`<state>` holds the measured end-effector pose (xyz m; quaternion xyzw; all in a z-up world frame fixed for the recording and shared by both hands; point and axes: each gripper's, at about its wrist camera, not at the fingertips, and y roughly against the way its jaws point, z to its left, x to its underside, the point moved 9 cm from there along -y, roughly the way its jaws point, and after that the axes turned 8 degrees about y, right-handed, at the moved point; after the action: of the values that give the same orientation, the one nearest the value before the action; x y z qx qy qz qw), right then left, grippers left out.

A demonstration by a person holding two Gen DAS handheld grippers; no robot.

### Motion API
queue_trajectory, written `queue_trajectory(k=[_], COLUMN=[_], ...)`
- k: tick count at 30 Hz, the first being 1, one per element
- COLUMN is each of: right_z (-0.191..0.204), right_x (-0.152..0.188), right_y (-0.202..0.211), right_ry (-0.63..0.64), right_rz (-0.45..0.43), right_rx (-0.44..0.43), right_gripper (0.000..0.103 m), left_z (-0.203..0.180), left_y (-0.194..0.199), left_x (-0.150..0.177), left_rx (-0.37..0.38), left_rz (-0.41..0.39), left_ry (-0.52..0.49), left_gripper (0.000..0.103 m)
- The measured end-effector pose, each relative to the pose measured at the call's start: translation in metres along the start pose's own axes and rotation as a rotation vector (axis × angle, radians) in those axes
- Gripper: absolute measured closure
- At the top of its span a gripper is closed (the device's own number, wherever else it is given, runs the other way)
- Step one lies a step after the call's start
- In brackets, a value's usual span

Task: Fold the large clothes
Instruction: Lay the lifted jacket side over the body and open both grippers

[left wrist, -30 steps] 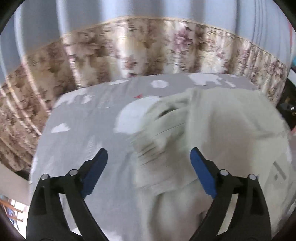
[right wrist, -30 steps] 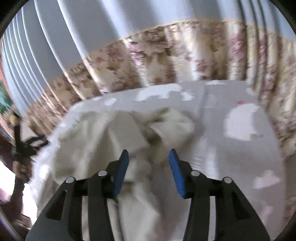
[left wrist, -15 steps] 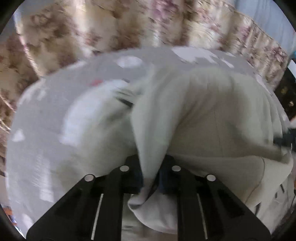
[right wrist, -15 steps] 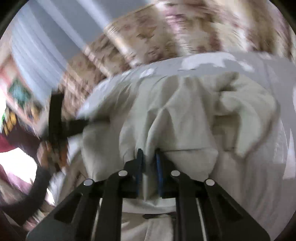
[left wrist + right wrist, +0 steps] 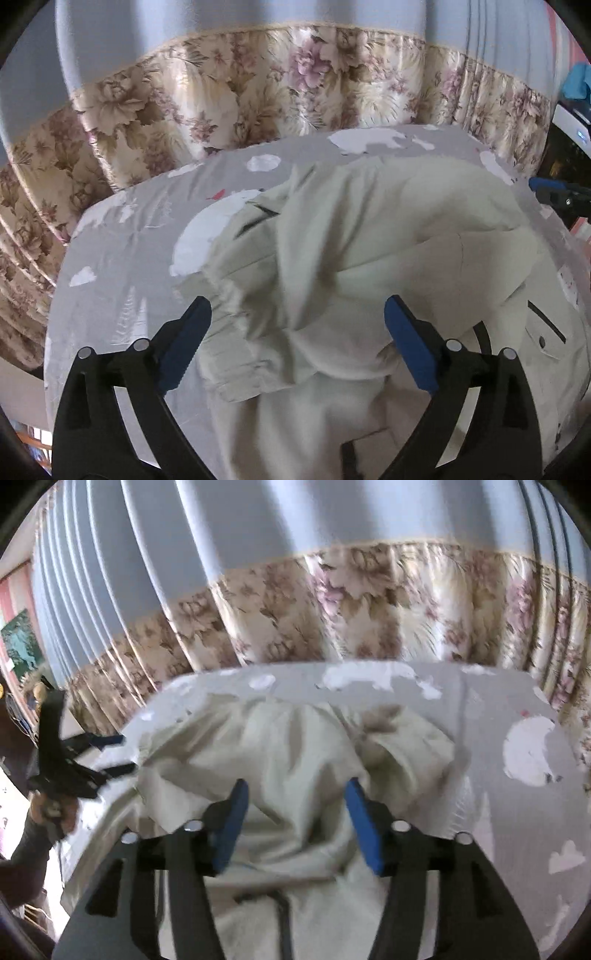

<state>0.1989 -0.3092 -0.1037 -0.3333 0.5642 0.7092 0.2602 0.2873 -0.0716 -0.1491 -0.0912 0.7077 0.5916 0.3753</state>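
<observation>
A large cream jacket (image 5: 369,236) lies bunched on the bed; it also shows in the right wrist view (image 5: 295,760). A ribbed cuff (image 5: 236,369) and a buttoned pocket (image 5: 546,332) show on it. My left gripper (image 5: 295,347) is open, its blue pads wide apart over the folds, holding nothing. My right gripper (image 5: 295,819) is open just above the cloth, holding nothing. The left gripper also shows in the right wrist view (image 5: 92,753), held by a hand at the left. The right gripper's tips show in the left wrist view (image 5: 554,188) at the far right.
The bed has a grey sheet (image 5: 122,258) with white cloud shapes, also in the right wrist view (image 5: 517,812). A floral and blue curtain (image 5: 258,92) hangs right behind the bed. A dark and white object (image 5: 569,129) stands at the far right.
Half a second ago both grippers were shut on folds of the jacket. Both have now let go and opened, and the jacket has dropped back onto the bed.
</observation>
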Motion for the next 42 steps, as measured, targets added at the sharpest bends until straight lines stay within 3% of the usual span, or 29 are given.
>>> queue_trajectory(k=[5, 6, 10, 12, 14, 16, 19, 22, 25, 26, 28, 30, 33, 36, 38, 40, 41, 42], right_z=[0.006, 0.004, 0.000, -0.016, -0.029, -0.043, -0.055, -0.052, -0.048, -0.047, -0.038, -0.020, 0.000, -0.023, -0.039, -0.035, -0.034, -0.034], right_x=[0.047, 0.053, 0.037, 0.027, 0.030, 0.041, 0.073, 0.088, 0.103, 0.110, 0.115, 0.114, 0.117, 0.130, 0.144, 0.144, 0.143, 0.143], right_y=[-0.060, -0.062, -0.018, 0.024, 0.050, 0.059, 0.043, 0.015, -0.011, -0.020, -0.021, -0.006, 0.027, 0.053, 0.056, 0.067, 0.074, 0.083], right_ry=[0.145, 0.135, 0.022, -0.019, -0.030, -0.064, -0.113, -0.113, -0.081, -0.074, -0.047, -0.008, 0.066, 0.143, 0.053, 0.013, -0.013, -0.049], right_rz=[0.242, 0.248, 0.116, 0.010, -0.035, -0.020, 0.060, 0.130, 0.219, 0.258, 0.266, 0.267, 0.279, 0.335, 0.354, 0.284, 0.253, 0.216], right_rx=[0.112, 0.102, 0.040, 0.101, 0.167, 0.209, 0.186, 0.146, 0.119, 0.106, 0.096, 0.065, 0.107, 0.325, 0.326, 0.296, 0.272, 0.247], right_gripper=[0.048, 0.048, 0.043, 0.019, 0.012, 0.011, 0.012, 0.028, 0.070, 0.090, 0.099, 0.100, 0.100, 0.100, 0.098, 0.092, 0.082, 0.057], left_z=[0.004, 0.005, 0.011, 0.020, 0.029, 0.041, 0.065, 0.085, 0.094, 0.097, 0.096, 0.092, 0.078, 0.069, 0.068, 0.069, 0.068, 0.068], left_y=[-0.050, -0.052, -0.026, -0.002, 0.019, 0.031, 0.031, 0.019, 0.009, 0.003, -0.006, -0.006, 0.000, 0.004, 0.006, 0.013, 0.020, 0.028], left_x=[0.023, 0.025, 0.025, 0.025, 0.032, 0.043, 0.068, 0.090, 0.098, 0.101, 0.108, 0.111, 0.116, 0.121, 0.125, 0.129, 0.133, 0.136], left_rx=[-0.068, -0.070, -0.088, -0.110, -0.116, -0.135, -0.176, -0.162, -0.138, -0.114, -0.091, -0.085, -0.082, -0.122, -0.118, -0.110, -0.108, -0.109], left_rz=[0.100, 0.101, 0.072, 0.020, -0.017, -0.034, 0.002, 0.071, 0.090, 0.107, 0.154, 0.154, 0.148, 0.142, 0.147, 0.153, 0.149, 0.136], left_ry=[0.007, 0.009, 0.025, 0.046, 0.070, 0.091, 0.146, 0.217, 0.255, 0.275, 0.300, 0.298, 0.244, 0.186, 0.188, 0.195, 0.195, 0.194], left_gripper=[0.008, 0.008, 0.009, 0.007, 0.003, 0.003, 0.003, 0.003, 0.007, 0.010, 0.032, 0.032, 0.032, 0.030, 0.030, 0.027, 0.024, 0.018])
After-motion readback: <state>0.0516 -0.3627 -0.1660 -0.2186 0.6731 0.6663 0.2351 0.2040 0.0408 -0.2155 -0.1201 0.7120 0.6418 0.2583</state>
